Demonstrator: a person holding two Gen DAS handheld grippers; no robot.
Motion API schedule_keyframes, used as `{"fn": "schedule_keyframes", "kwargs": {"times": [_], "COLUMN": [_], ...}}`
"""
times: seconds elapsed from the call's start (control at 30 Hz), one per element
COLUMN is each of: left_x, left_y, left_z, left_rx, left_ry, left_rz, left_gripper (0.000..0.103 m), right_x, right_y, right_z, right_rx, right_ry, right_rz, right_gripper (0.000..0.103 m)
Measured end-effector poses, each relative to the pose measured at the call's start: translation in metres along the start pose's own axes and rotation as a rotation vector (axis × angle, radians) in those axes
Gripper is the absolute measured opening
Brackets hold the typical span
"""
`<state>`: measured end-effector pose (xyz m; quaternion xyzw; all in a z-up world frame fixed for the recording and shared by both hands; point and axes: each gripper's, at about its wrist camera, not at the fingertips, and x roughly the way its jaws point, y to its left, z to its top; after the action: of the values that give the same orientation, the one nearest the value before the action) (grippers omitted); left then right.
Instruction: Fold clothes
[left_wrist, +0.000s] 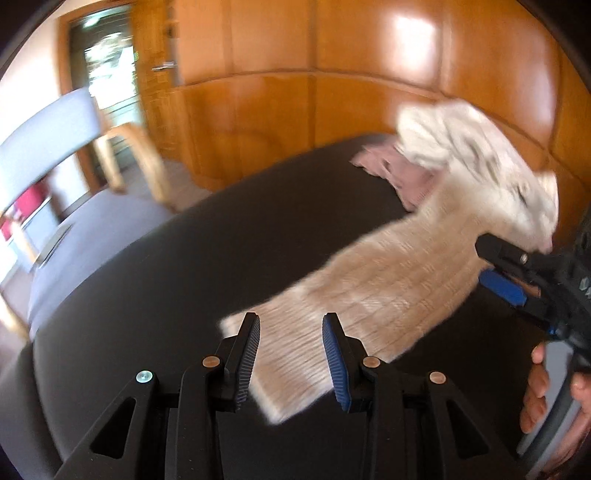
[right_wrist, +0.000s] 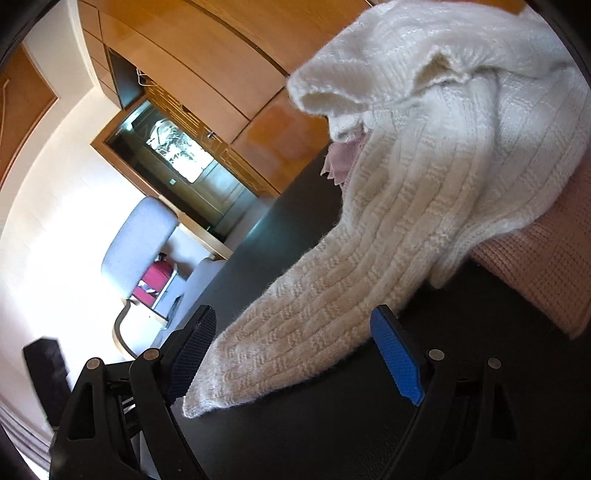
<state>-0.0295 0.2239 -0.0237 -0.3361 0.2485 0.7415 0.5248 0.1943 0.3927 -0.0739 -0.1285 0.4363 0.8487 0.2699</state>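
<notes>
On the black tabletop (left_wrist: 155, 280), seen through the left wrist camera, a cream cable-knit sweater (left_wrist: 388, 280) lies with 1 long sleeve stretched from a bunched heap at the far right down toward the near left, its cuff end lying just ahead of and between the fingers of the left gripper (left_wrist: 291, 354). That gripper's jaws stand moderately apart and hold nothing. The picture is blurred, so fine detail is lost. A pale pink knitted garment (left_wrist: 391, 173) lies under and behind the heap. At the right edge the right gripper (left_wrist: 495, 269) reaches in beside the sleeve's upper part, held by a person's hand (left_wrist: 543, 402); from this side I cannot tell how its jaws stand. Through the right wrict camera, sharper, the same sleeve (right_wrist: 317, 306) runs on a slant from the heap at upper right to its cuff at lower left, lying between the right gripper's (right_wrist: 291, 354) widely spread, empty fingers, the cuff close to the black-padded finger (right_wrist: 192, 350). The pink garment (right_wrist: 535, 254) shows beneath the heap. The sweater lies unfolded. The left gripper is nearer the cuff, the right nearer the sleeve's middle. No brand, label or writing can be read in either view.
</notes>
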Motion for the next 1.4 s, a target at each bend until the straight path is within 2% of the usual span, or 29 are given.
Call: {"fn": "schedule_keyframes", "kwargs": {"times": [0.07,0.13,0.3,0.37,0.43,0.47,0.6,0.73,0.93,1.07,1.2,1.23,1.33,1.4], "left_x": [0.016,0.026,0.034,0.035,0.034,0.032,0.015,-0.028,-0.084,-0.126,-0.169,-0.179,-0.208,-0.203], "left_y": [-0.009,-0.014,-0.013,-0.015,-0.019,-0.021,-0.023,-0.001,0.064,0.112,0.16,0.172,0.208,0.202], "left_z": [0.001,-0.006,-0.007,-0.007,-0.008,-0.008,-0.014,-0.025,-0.061,-0.104,-0.147,-0.158,-0.193,-0.19], "left_rx": [0.049,0.064,0.047,0.055,0.076,0.085,0.079,-0.049,-0.259,-0.396,-0.533,-0.568,-0.676,-0.651], "left_ry": [0.049,0.027,0.036,0.038,0.04,0.041,0.008,-0.105,-0.164,-0.22,-0.274,-0.287,-0.305,-0.284], "left_rz": [-0.036,-0.024,-0.042,-0.044,-0.042,-0.041,-0.009,0.012,0.038,0.115,0.192,0.215,0.348,0.33], "left_gripper": [0.035,0.038,0.038,0.033,0.016,0.011,0.008,0.008,0.007,0.007,0.007,0.003,0.0,0.0], "right_x": [0.0,0.0,-0.001,-0.003,-0.003,-0.003,-0.004,-0.005,-0.012,-0.018,-0.016,-0.015,-0.01,-0.006], "right_y": [-0.001,-0.002,-0.004,-0.005,-0.004,-0.004,-0.004,-0.005,0.003,0.019,0.034,0.037,0.05,0.059], "right_z": [0.001,0.001,0.001,0.0,0.0,0.0,-0.002,-0.002,-0.003,-0.005,-0.016,-0.019,-0.031,-0.039], "right_rx": [0.005,0.011,0.033,0.037,0.035,0.033,0.033,0.039,-0.006,-0.068,-0.074,-0.08,-0.103,-0.123], "right_ry": [-0.005,-0.011,-0.034,-0.039,-0.038,-0.037,-0.039,-0.044,-0.074,-0.089,-0.025,-0.008,0.048,0.082], "right_rz": [0.012,0.022,0.039,0.043,0.04,0.038,0.038,0.047,0.108,0.125,0.1,0.091,0.069,0.049], "right_gripper": [0.088,0.088,0.088,0.088,0.088,0.088,0.088,0.088,0.088,0.089,0.089,0.09,0.09,0.089]}}
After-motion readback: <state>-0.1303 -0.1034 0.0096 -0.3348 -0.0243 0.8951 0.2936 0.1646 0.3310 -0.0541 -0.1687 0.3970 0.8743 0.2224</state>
